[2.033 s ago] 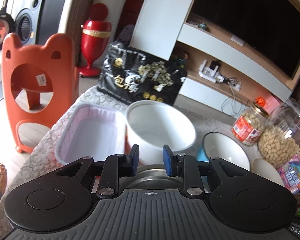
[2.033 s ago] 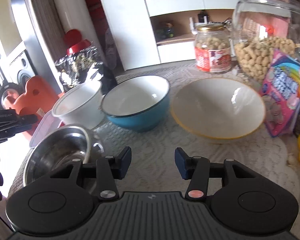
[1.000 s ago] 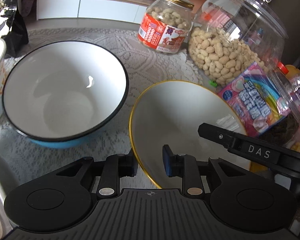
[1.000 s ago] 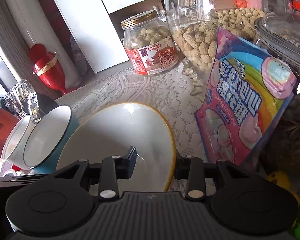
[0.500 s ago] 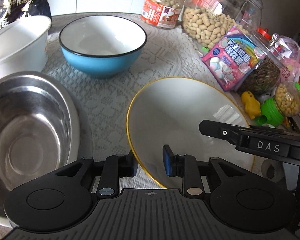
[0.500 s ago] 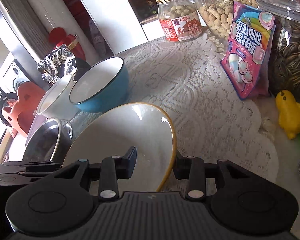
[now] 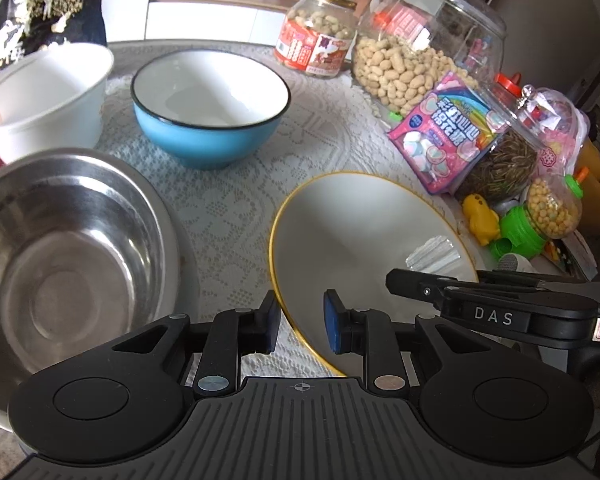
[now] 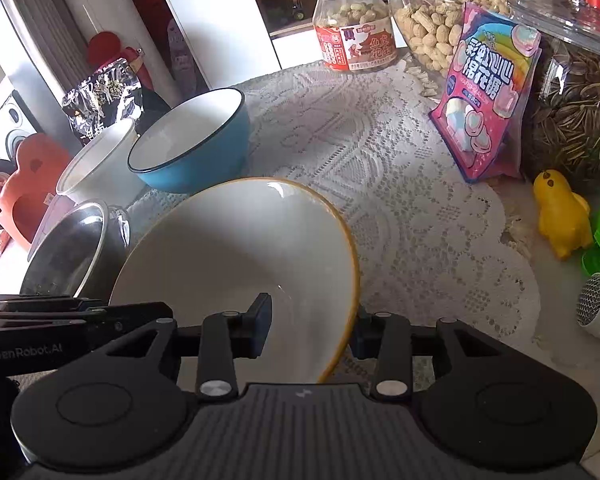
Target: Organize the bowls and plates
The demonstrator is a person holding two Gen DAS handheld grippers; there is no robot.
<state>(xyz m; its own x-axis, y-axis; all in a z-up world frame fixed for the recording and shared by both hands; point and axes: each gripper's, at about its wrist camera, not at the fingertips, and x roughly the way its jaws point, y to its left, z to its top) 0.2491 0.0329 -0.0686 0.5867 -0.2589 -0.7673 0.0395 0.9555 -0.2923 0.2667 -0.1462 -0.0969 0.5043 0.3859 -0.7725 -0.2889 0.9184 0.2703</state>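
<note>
Left claw narrowed on the near-left rim of the gold-rimmed white bowl, one blue pad outside the rim, the other inside against the white wall; gap between pads small, rim caught in it. Right claw likewise pinched on the same bowl at its right edge, left finger inside the basin, right finger outside and partly hidden behind the yellow rim. Held from both sides, tilted, raised above the lace-covered desk; contact with the cloth underneath not clear. Opposite claw's black body visible in each view at the bowl's far edge.

Steel bowl just left of the held bowl, resting on the desk, near but apart from it. Blue bowl with white inside and dark rim farther back, upright. White tub left of the blue bowl, just beside it. Same three seen in the right wrist view: steel bowl, blue bowl, white tub, lined toward the desk's left edge.

Along the right side: peanut jar with red label, large glass jar of peanuts, pink marshmallow bag leaning on a jar of sunflower seeds, yellow duck toy. Black snack bag at back left
</note>
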